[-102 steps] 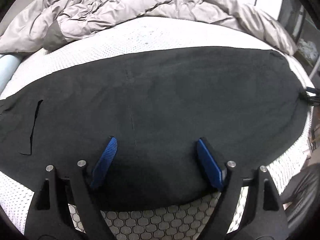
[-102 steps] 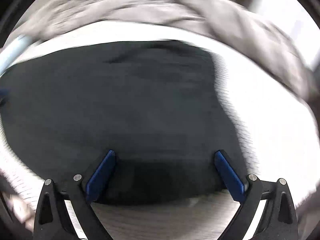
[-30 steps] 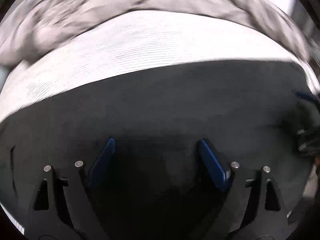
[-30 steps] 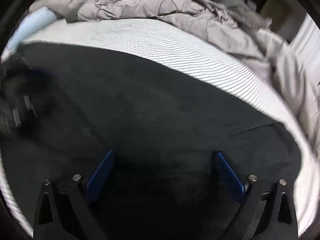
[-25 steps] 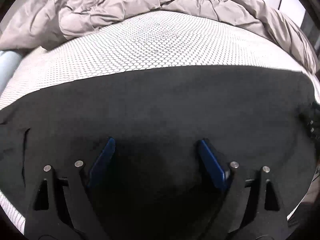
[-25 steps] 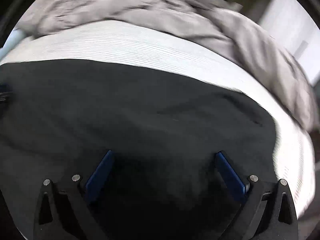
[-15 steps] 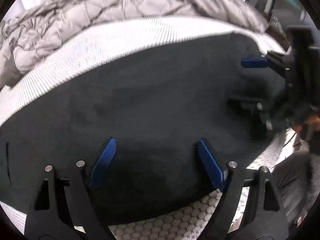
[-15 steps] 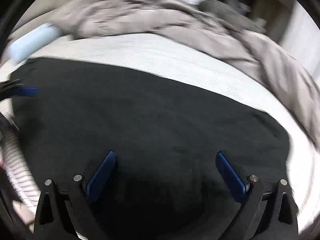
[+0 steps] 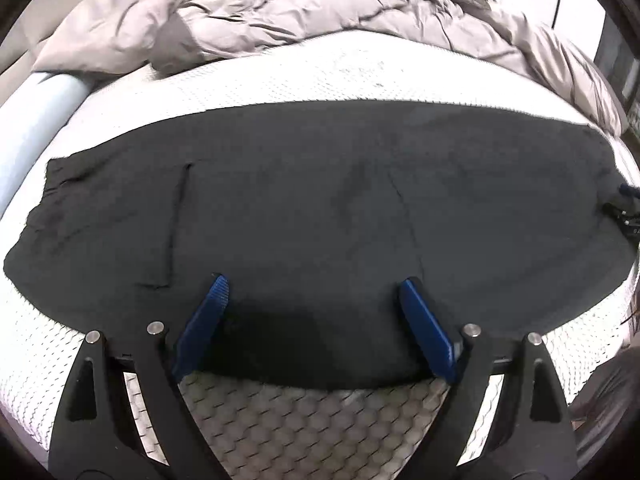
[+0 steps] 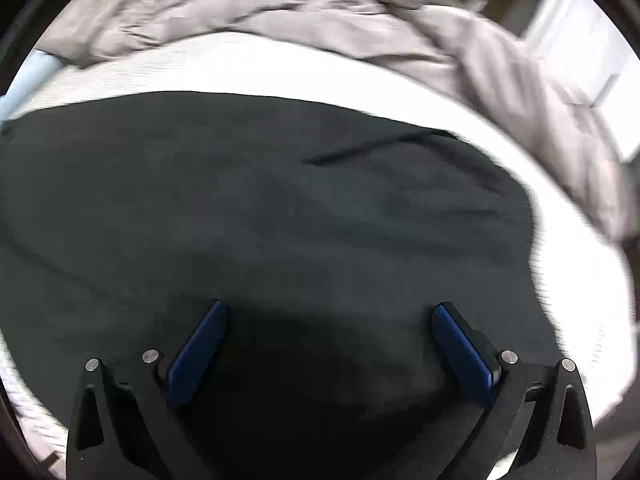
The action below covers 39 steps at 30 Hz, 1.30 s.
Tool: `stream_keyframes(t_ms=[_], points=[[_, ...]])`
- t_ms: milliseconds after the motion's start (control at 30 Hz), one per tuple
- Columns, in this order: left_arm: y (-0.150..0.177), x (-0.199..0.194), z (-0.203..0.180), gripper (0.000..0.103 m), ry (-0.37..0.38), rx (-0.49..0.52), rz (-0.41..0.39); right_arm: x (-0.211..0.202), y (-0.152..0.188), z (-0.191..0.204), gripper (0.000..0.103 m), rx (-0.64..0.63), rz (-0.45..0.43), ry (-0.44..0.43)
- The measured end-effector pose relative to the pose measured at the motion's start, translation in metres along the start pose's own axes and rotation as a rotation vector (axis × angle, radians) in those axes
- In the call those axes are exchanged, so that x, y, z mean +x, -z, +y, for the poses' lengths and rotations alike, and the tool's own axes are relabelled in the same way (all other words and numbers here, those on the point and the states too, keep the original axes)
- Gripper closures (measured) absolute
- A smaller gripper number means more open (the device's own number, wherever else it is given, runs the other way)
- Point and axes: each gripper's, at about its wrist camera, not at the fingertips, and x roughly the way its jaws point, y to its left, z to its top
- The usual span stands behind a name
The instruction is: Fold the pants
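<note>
Black pants (image 9: 320,200) lie flat across the white mattress, stretching from left to right, with a seam or pocket line on the left part. My left gripper (image 9: 314,286) is open and empty, hovering over the pants' near edge. My right gripper (image 10: 330,312) is open and empty over the pants (image 10: 260,208) nearer their right end. The right gripper's tip (image 9: 626,216) shows at the far right edge of the left wrist view, beside the pants' end.
A crumpled grey duvet (image 9: 300,12) is heaped along the far side of the bed. A light blue pillow or roll (image 9: 36,120) lies at the left. The white honeycomb mattress (image 9: 312,76) shows beyond and in front of the pants.
Both grippers have pulled back and swung over the pants; the left view now takes in the whole garment with its near edge in sight. The jaws stayed open.
</note>
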Motion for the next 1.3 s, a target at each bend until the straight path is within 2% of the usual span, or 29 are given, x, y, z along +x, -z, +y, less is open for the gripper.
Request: stream_keyframes(t_ms=[100, 200, 267, 400, 467, 500, 567, 633, 700, 733, 800, 867, 967, 1067, 1133, 1200, 1233, 1300], points=[[-0.002, -0.023, 0.012, 0.025, 0.058, -0.026, -0.047, -0.011, 0.002, 0.011, 0.001, -0.004, -0.016, 0.019], [-0.004, -0.048, 0.040, 0.025, 0.005, -0.079, -0.122, -0.029, 0.005, 0.039, 0.001, -0.069, -0.061, 0.041], [-0.001, -0.053, 0.069, 0.028, -0.024, -0.148, -0.122, -0.032, -0.003, 0.045, 0.001, -0.096, -0.096, 0.020], [0.006, -0.035, 0.112, 0.047, -0.098, -0.197, -0.057, -0.041, -0.011, 0.064, 0.001, -0.122, -0.139, -0.059], [0.018, -0.025, 0.130, 0.052, -0.121, -0.197, -0.017, -0.049, -0.014, 0.085, 0.001, -0.169, -0.162, -0.124], [0.022, -0.020, 0.139, 0.060, -0.098, -0.196, -0.002, -0.052, -0.015, 0.094, 0.001, -0.185, -0.167, -0.159], [0.026, -0.019, 0.146, 0.079, -0.116, -0.185, 0.004, -0.054, -0.016, 0.110, 0.001, -0.214, -0.164, -0.216], [0.031, -0.022, 0.162, 0.080, -0.158, -0.200, 0.003, -0.047, -0.014, 0.121, 0.001, -0.256, -0.128, -0.213], [0.031, -0.023, 0.178, 0.080, -0.243, -0.220, 0.003, -0.036, -0.014, 0.109, 0.001, -0.208, -0.081, -0.225], [0.029, -0.021, 0.186, 0.080, -0.257, -0.240, 0.000, -0.031, -0.016, 0.098, 0.001, -0.169, -0.059, -0.193], [0.024, -0.021, 0.194, 0.081, -0.233, -0.292, -0.011, -0.024, -0.015, 0.081, 0.001, -0.120, -0.045, -0.094], [0.022, -0.029, 0.190, 0.081, -0.243, -0.289, -0.033, -0.021, -0.014, 0.063, 0.001, -0.049, -0.029, -0.067], [0.008, -0.040, 0.174, 0.080, -0.144, -0.256, -0.080, -0.029, -0.014, 0.060, 0.001, -0.003, -0.048, -0.088], [-0.009, -0.012, 0.169, 0.080, -0.143, -0.242, -0.008, -0.045, -0.023, 0.081, 0.001, -0.034, -0.109, -0.170], [-0.013, 0.008, 0.176, 0.080, -0.177, -0.255, 0.043, -0.050, -0.031, 0.101, 0.001, -0.052, -0.132, -0.250], [-0.013, 0.011, 0.188, 0.079, -0.193, -0.311, 0.034, -0.048, -0.038, 0.120, 0.001, -0.074, -0.125, -0.339], [-0.014, 0.007, 0.192, 0.080, -0.219, -0.327, 0.038, -0.045, -0.041, 0.124, 0.001, -0.091, -0.115, -0.349], [-0.010, -0.006, 0.187, 0.079, -0.308, -0.317, 0.036, -0.031, -0.043, 0.127, 0.001, -0.137, -0.068, -0.272]])
